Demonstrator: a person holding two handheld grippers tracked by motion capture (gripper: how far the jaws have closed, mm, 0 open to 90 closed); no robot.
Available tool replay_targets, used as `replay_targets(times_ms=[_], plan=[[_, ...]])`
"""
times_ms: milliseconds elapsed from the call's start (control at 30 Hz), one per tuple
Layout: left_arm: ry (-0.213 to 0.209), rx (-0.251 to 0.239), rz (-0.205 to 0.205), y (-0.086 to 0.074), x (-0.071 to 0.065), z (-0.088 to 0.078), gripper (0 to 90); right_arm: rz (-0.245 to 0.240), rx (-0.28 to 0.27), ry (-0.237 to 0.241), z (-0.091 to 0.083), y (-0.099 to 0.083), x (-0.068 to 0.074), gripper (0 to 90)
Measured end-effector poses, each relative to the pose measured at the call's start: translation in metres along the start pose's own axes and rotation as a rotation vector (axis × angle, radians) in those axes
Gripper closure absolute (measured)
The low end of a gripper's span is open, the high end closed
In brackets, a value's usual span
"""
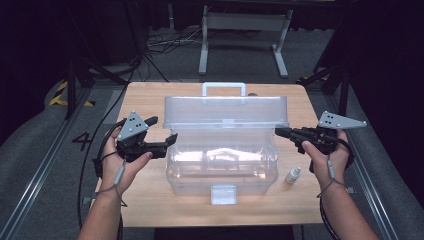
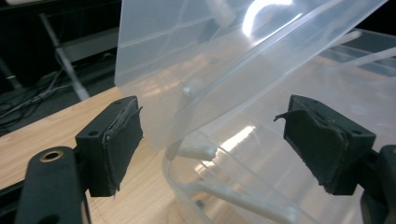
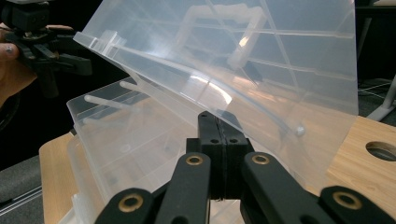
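Centrally, clear box [image 1: 221,167] – lid [image 1: 226,111] raised; left tongs [image 1: 161,133] wide, right tongs [image 1: 281,132] closed on nothing.

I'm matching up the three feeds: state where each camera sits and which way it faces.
High view: above the person's side, facing forward and down at the clear plastic lidded toolbox; forearms, left gripper, right gripper.
Left gripper view: between its parted pads, facing the box's end.
Right gripper view: behind its closed jaws, facing the lid.
All share the raised lid.

Open box [image 1: 222,165] mid-table [image 1: 150,100], lid [image 1: 226,111] raised behind; small bottle [image 1: 293,175], apparently upright, just right.
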State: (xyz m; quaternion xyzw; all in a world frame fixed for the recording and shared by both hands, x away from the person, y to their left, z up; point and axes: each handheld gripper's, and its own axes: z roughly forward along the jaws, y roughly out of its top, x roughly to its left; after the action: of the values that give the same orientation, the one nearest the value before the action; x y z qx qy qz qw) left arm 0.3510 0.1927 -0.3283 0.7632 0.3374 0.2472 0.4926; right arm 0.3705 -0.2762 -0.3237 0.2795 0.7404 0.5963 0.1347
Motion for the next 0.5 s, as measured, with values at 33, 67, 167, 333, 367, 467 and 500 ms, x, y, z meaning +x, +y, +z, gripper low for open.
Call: replay_targets(times_ms=[33,67,167,333,367,467,500], plan=[[0.010,-0.002,0.004,-0.001,-0.001,0.002,21.5,0.001,0.001,-0.002,0.000,0.000,0.000,90.0],[0.015,0.000,0.002,-0.002,-0.002,0.004,23.6,0.001,0.002,-0.004,0.000,0.001,0.000,90.0],[0.016,0.002,-0.002,-0.003,-0.002,0.008,23.2,-0.002,0.003,-0.006,0.000,0.001,0.000,90.0],[0.052,-0.007,-0.026,-0.004,-0.003,0.010,21.7,0.005,-0.002,-0.002,0.001,0.001,-0.001,90.0],[0.059,-0.006,-0.033,-0.005,-0.003,0.011,21.7,0.004,-0.003,-0.002,0.001,0.001,-0.001,90.0],[0.089,-0.022,-0.050,-0.006,-0.002,0.014,23.1,0.002,0.001,-0.005,0.001,0.002,0.000,90.0],[0.091,-0.021,-0.062,-0.006,-0.002,0.014,23.0,0.004,-0.002,-0.005,0.001,0.002,-0.001,90.0]])
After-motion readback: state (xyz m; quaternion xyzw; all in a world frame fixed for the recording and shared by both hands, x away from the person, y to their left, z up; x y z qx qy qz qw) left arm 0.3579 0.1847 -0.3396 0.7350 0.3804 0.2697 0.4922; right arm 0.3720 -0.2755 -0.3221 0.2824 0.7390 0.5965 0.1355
